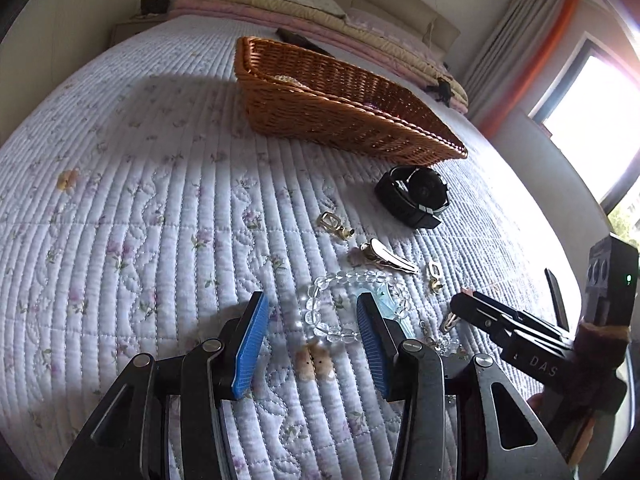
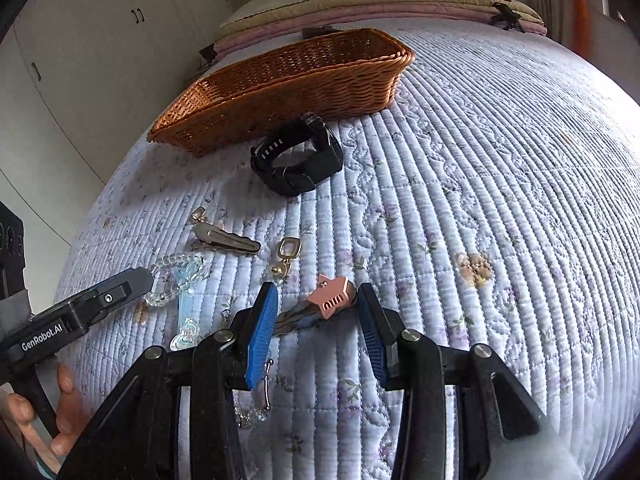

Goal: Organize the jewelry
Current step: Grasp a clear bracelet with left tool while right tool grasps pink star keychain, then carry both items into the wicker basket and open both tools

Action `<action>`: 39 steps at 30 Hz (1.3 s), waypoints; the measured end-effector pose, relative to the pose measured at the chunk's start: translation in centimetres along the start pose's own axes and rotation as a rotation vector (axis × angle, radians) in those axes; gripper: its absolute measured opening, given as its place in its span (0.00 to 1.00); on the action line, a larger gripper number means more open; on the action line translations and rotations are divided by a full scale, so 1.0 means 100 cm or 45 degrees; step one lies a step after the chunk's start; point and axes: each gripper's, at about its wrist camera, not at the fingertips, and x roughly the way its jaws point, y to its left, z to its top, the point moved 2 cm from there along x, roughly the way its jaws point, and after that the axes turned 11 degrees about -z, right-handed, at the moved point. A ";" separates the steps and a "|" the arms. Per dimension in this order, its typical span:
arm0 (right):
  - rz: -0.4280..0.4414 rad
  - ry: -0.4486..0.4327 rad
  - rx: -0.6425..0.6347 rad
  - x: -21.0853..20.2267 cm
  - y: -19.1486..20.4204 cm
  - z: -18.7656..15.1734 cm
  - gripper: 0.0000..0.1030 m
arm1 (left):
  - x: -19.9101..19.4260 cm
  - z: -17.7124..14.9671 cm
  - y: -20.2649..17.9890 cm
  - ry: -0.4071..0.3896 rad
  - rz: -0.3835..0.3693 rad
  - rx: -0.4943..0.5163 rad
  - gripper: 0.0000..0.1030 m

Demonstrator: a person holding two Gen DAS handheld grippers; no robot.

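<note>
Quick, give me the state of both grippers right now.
Left gripper: open, holding nothing, over the clear bead bracelet.
Right gripper: open, holding nothing, around the pink star clip.

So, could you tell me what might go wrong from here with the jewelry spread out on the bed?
1. The left gripper is open over the clear bead bracelet, whose loop overlaps a pale blue clip; closing could catch both, or let round beads slip.
2. The right gripper is open around a pink star clip, which sits near one finger and may get pushed rather than gripped.
3. The grippers work close together and could collide.
</note>
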 end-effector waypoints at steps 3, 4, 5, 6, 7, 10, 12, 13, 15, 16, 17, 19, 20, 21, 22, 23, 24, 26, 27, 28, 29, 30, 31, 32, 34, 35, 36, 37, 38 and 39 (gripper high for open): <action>-0.023 0.000 -0.012 0.005 0.005 0.002 0.42 | 0.002 0.000 -0.003 0.016 0.036 0.024 0.44; -0.039 -0.006 -0.022 0.006 0.007 0.002 0.42 | 0.004 -0.001 -0.005 0.023 0.063 0.037 0.43; -0.058 -0.014 -0.031 0.006 0.009 0.002 0.40 | 0.005 -0.001 -0.007 0.027 0.093 0.046 0.41; -0.077 -0.020 -0.039 0.007 0.010 0.002 0.35 | 0.006 0.000 -0.009 0.030 0.107 0.050 0.41; -0.091 -0.023 -0.047 0.008 0.011 0.002 0.33 | 0.008 0.000 -0.012 0.033 0.124 0.058 0.41; -0.090 -0.027 -0.039 0.010 0.010 0.002 0.26 | 0.013 -0.003 -0.018 0.033 0.214 0.108 0.30; -0.080 -0.032 -0.032 0.011 0.009 0.002 0.25 | 0.015 -0.004 -0.022 0.031 0.230 0.126 0.16; -0.072 -0.034 -0.028 0.010 0.008 0.002 0.25 | 0.014 -0.004 -0.022 0.030 0.224 0.128 0.11; -0.057 -0.038 -0.021 0.008 0.004 0.000 0.25 | 0.013 -0.003 -0.022 0.023 0.207 0.118 0.08; -0.048 -0.038 -0.018 0.007 0.003 -0.001 0.25 | 0.012 -0.003 -0.021 0.022 0.197 0.115 0.07; -0.040 -0.041 -0.014 0.006 0.001 -0.001 0.25 | 0.010 -0.003 -0.020 0.017 0.186 0.111 0.07; -0.028 -0.048 -0.009 0.004 -0.001 -0.003 0.25 | 0.007 -0.004 -0.019 0.008 0.169 0.110 0.07; -0.019 -0.052 -0.006 0.003 -0.002 -0.004 0.25 | 0.005 -0.004 -0.019 0.004 0.163 0.109 0.07; -0.013 -0.055 -0.001 0.001 -0.004 -0.004 0.25 | 0.004 -0.004 -0.019 -0.006 0.149 0.109 0.07; -0.003 -0.056 0.005 0.001 -0.005 -0.004 0.25 | 0.000 -0.004 -0.020 -0.024 0.116 0.115 0.07; 0.010 -0.061 0.010 0.000 -0.006 -0.004 0.25 | -0.004 -0.004 -0.021 -0.038 0.094 0.119 0.07; 0.022 -0.066 0.016 -0.001 -0.006 -0.004 0.25 | -0.011 -0.005 -0.021 -0.052 0.079 0.123 0.07; 0.056 -0.071 0.029 -0.005 -0.010 -0.004 0.25 | -0.019 -0.005 -0.025 -0.079 0.053 0.139 0.07; 0.069 -0.070 0.035 -0.006 -0.011 -0.004 0.25 | -0.023 -0.006 -0.026 -0.085 0.047 0.146 0.07; 0.082 -0.073 0.040 -0.008 -0.013 -0.003 0.25 | -0.028 -0.005 -0.029 -0.103 0.045 0.162 0.07; 0.097 -0.074 0.044 -0.009 -0.014 -0.003 0.25 | -0.032 -0.005 -0.032 -0.120 0.044 0.171 0.07; 0.112 -0.075 0.046 -0.010 -0.015 -0.002 0.25 | -0.036 -0.004 -0.034 -0.133 0.036 0.180 0.07; 0.116 -0.083 0.042 -0.013 -0.015 -0.003 0.25 | -0.041 -0.003 -0.037 -0.147 0.027 0.194 0.07; 0.112 -0.095 0.033 -0.016 -0.015 -0.003 0.25 | -0.044 -0.003 -0.041 -0.157 0.022 0.209 0.07; 0.126 -0.116 0.022 -0.020 -0.013 -0.003 0.25 | -0.050 -0.001 -0.048 -0.176 0.014 0.235 0.07; 0.137 -0.131 0.019 -0.023 -0.013 -0.003 0.25 | -0.053 0.000 -0.051 -0.186 0.007 0.247 0.07; 0.140 -0.145 0.013 -0.025 -0.012 -0.002 0.25 | -0.056 0.001 -0.054 -0.195 0.004 0.256 0.07; 0.134 -0.159 0.002 -0.028 -0.011 -0.002 0.25 | -0.058 0.001 -0.057 -0.204 -0.001 0.264 0.07; 0.128 -0.170 -0.006 -0.032 -0.012 -0.001 0.25 | -0.060 0.002 -0.060 -0.214 -0.006 0.272 0.07; 0.131 -0.178 -0.010 -0.034 -0.012 0.000 0.25 | -0.062 0.002 -0.063 -0.223 -0.009 0.280 0.07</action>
